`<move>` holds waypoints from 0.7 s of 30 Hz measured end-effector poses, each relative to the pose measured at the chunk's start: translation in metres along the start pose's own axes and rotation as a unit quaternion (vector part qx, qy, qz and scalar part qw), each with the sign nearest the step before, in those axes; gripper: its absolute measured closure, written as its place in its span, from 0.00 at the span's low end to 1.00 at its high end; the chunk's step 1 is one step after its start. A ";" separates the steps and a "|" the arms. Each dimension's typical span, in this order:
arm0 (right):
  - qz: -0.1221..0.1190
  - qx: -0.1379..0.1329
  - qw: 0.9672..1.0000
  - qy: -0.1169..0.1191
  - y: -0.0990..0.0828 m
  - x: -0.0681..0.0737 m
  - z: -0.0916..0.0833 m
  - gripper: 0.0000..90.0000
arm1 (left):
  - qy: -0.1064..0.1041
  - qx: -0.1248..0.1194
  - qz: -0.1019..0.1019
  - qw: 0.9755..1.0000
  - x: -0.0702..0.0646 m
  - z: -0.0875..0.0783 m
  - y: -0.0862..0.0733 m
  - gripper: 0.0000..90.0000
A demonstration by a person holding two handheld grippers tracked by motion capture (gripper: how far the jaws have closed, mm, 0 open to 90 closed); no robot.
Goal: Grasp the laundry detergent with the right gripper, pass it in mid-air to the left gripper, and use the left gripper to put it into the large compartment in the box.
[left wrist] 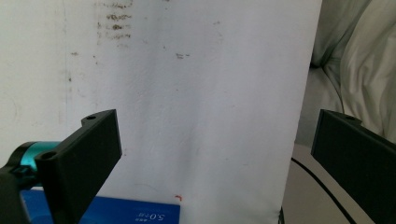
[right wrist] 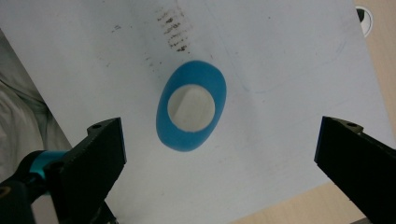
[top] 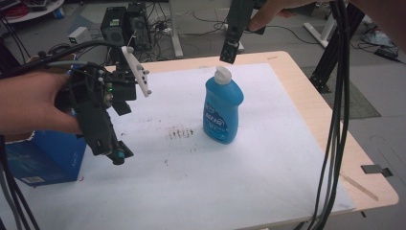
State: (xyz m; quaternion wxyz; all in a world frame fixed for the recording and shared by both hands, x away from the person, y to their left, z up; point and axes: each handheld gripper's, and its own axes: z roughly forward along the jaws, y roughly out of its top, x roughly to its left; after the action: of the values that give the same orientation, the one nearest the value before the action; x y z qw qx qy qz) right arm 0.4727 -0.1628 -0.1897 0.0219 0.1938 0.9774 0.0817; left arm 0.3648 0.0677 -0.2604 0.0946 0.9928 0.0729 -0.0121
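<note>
- Left gripper [top: 117, 155], nearest, hovered near-left, jaws apart, empty.
- Right gripper [top: 229, 56] hung above blue detergent bottle [top: 222, 112], jaws wide.
- Bottle judged smooth, slippery, squeezable; grasp below white cap [right wrist: 191, 108].

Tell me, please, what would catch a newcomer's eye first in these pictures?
The blue plastic bottle with a white cap stands upright mid-table on the white sheet. The right gripper hangs open right above it, looking down on the cap. The left gripper is open over a blue cardboard box.

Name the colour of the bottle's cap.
White cap on the blue bottle; right gripper view shows it best.
</note>
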 end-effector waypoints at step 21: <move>0.116 -0.040 0.992 0.012 -0.072 0.001 0.028 0.01 | -0.003 0.001 0.011 1.000 0.002 0.004 0.004 0.02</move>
State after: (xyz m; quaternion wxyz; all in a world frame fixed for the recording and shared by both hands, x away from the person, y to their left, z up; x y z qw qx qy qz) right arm 0.4471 -0.2242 -0.2290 0.0086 0.3041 0.9444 0.1244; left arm 0.3668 0.0637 -0.2638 0.0944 0.9935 0.0616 -0.0140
